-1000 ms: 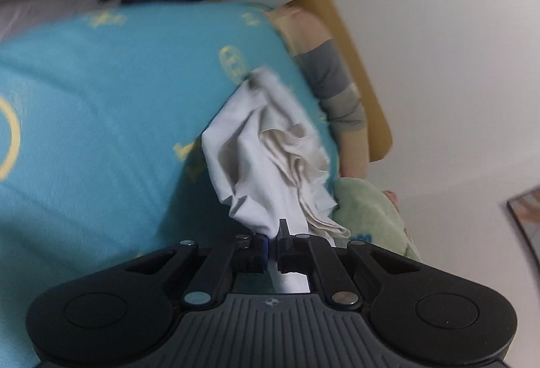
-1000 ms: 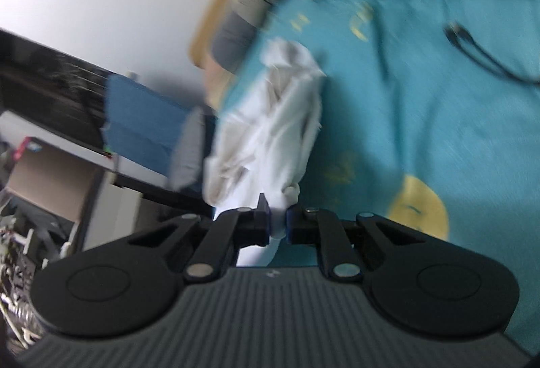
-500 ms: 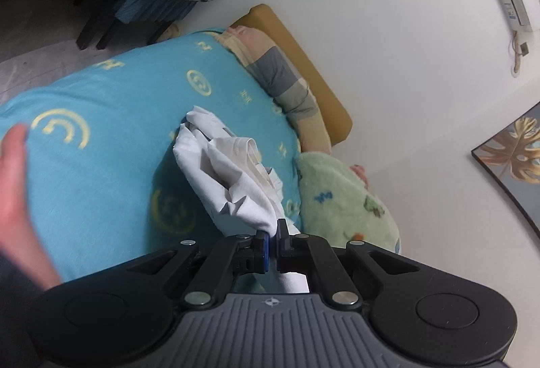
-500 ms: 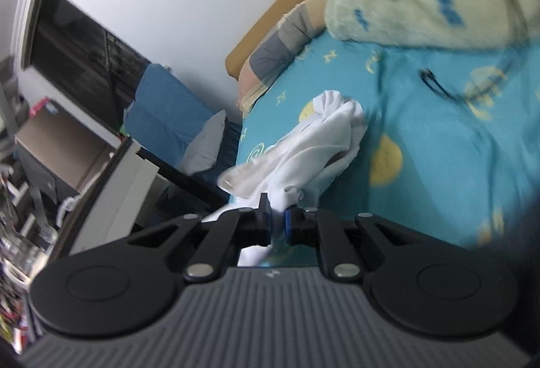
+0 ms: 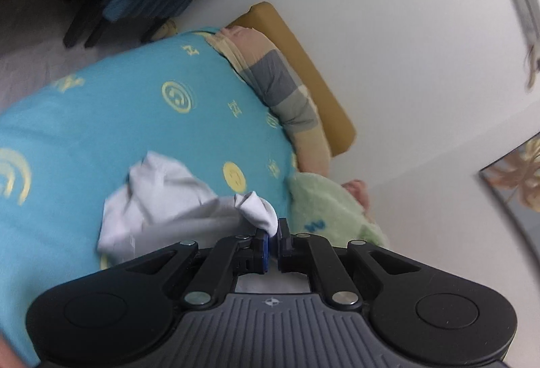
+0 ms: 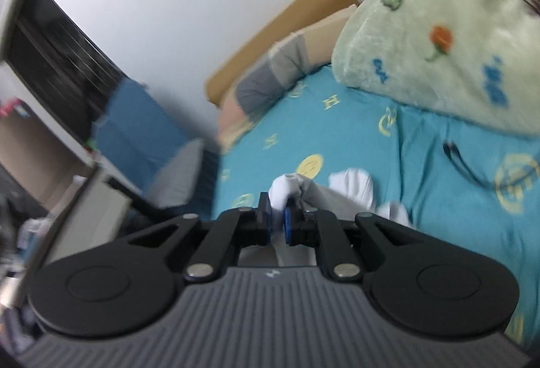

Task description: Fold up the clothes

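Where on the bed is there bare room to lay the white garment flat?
Bare blue sheet lies between the white garment and the striped pillow. It is crowded by the green blanket and the black cable.

Our left gripper [image 5: 273,234] and right gripper [image 6: 277,216]: black linkage arms, silver rivets, ribbed grey housings, blue-padded fingers [image 5: 265,246].

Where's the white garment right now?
The white garment is pinched by both the left tool and right tool, hanging over the blue bedsheet.
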Tool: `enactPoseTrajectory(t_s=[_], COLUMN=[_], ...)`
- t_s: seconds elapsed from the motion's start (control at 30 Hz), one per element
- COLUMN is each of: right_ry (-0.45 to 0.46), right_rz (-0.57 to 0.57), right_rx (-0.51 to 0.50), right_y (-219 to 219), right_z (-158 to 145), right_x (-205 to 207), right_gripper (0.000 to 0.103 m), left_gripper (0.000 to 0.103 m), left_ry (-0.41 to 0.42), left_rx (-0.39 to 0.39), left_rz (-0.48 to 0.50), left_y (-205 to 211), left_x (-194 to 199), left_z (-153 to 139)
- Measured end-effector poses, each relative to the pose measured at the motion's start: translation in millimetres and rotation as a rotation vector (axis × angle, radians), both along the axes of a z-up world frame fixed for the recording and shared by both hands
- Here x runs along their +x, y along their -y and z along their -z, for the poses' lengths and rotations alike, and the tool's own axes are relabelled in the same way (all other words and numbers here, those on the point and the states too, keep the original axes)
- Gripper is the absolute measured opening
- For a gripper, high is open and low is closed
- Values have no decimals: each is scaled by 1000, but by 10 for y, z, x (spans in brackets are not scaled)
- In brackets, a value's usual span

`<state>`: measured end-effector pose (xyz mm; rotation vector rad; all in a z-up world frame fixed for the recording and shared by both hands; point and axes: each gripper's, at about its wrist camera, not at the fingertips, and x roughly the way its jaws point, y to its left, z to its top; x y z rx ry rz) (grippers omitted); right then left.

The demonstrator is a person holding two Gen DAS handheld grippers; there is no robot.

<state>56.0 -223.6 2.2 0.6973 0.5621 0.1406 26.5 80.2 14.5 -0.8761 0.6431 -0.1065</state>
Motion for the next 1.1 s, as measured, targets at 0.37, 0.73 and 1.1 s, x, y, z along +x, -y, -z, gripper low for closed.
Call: enactPoseTrajectory(t_s=[0.37,0.73,1.1], right_ry=[-199,-206,-66], right_rz=[-69,-141,-288], right_rx=[64,84,-185], right_y=[137,150,-275], right_z=[1102,1111,841], right_x=[1158,1388,977], right_gripper=[14,34,71], left_gripper=[6,48,84], left_ry=[-58,39,49], left_rx=[144,226,484], left_rz=[-5,86,219], left_y=[-9,25,395], left_x=[1036,1135,1074], left_z=[825,696,738])
